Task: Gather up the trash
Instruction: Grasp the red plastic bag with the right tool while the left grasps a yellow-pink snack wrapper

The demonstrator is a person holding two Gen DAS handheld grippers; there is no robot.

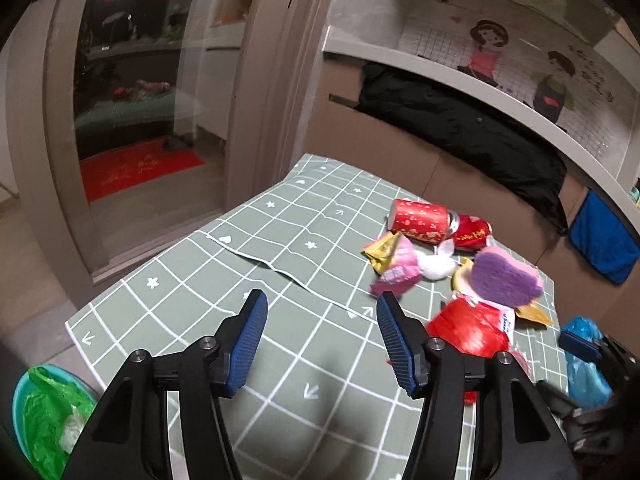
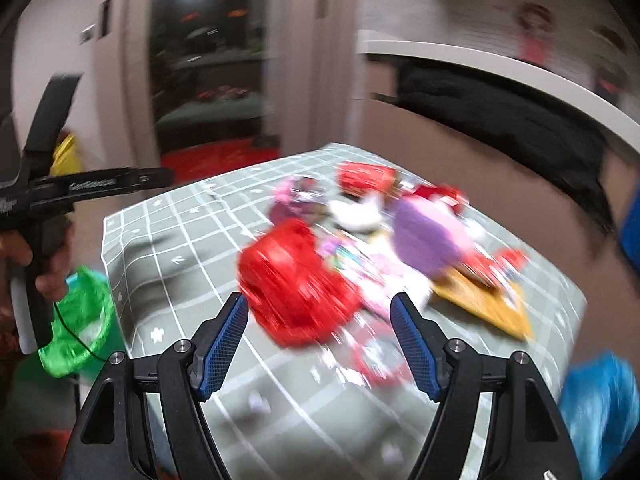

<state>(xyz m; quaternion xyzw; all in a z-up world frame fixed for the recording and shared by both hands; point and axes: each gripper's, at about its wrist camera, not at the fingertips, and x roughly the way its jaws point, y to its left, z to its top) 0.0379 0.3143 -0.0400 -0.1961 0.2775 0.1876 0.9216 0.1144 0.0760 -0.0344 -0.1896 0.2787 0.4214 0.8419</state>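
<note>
From our left wrist, the red can [image 1: 420,220] lies sideways across the counter [image 1: 224,280]; only the right wrist shows the yellow wrapper [image 2: 492,308]. Left claw [image 1: 320,312] and right claw [image 2: 320,312] gape, empty.

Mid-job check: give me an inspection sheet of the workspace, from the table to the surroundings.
Surface: table under a green grid-pattern cloth, folded over on itself.
Job's things: red can, purple heart sponge, crumpled red bag, white tissue, pink wrapper and gold wrapper piled at the cloth's right side; green-lined bin lower left, blue bag lower right.
Clutter: nothing seen beyond the trash pile.
Grippers: left tool open, empty; right tool open, empty, view blurred.
Cables: nothing seen.
Surroundings: black coat under a ledge, red doormat.
</note>
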